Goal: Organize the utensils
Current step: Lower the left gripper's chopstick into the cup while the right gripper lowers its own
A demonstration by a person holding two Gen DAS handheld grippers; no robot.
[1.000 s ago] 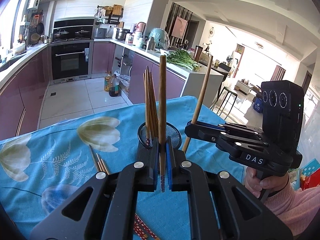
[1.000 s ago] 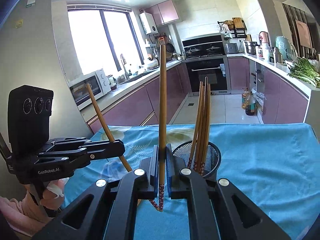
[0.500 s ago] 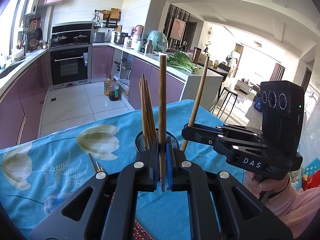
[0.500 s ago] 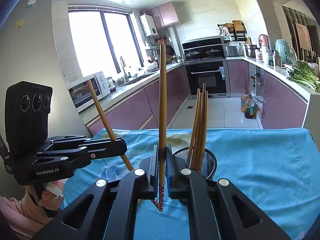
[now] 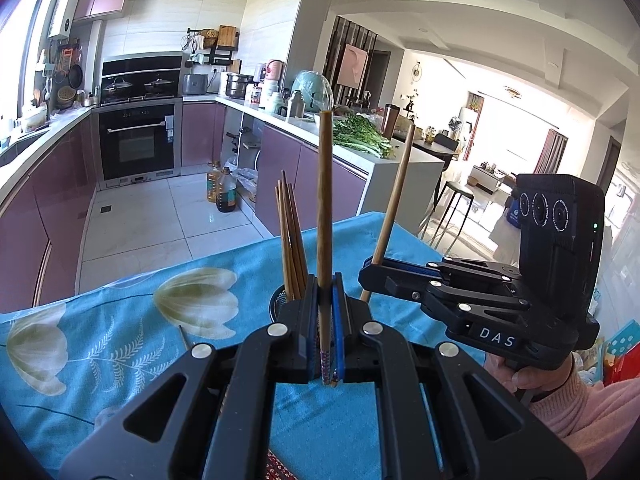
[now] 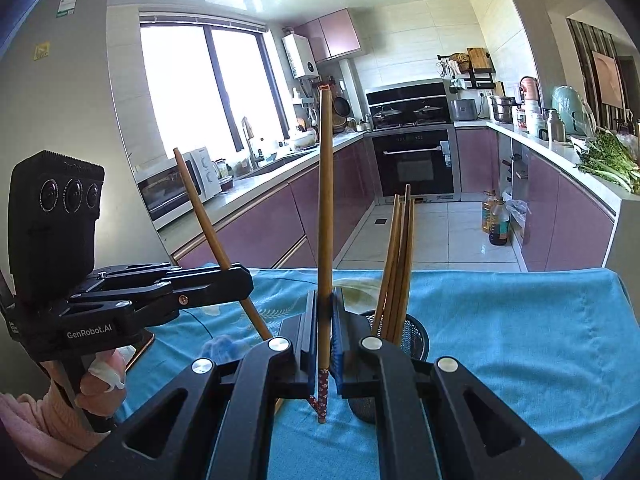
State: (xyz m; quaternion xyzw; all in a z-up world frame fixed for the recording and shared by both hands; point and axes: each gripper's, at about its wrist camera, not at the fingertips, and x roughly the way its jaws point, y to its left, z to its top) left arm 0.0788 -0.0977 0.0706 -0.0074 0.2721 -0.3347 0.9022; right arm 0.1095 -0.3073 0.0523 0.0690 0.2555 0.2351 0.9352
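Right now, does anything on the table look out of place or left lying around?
Yes. A loose chopstick lies flat on the blue tablecloth, left of the mesh holder where the other chopsticks stand upright.

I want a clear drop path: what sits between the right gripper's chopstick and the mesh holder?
Nothing but bare blue tablecloth. In the right wrist view the chopstick in the right gripper stands just left of the mesh holder.

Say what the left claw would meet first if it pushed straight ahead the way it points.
Probably the mesh holder with its chopsticks, directly beyond the left claw, which is shut on one chopstick. Depth is hard to judge.
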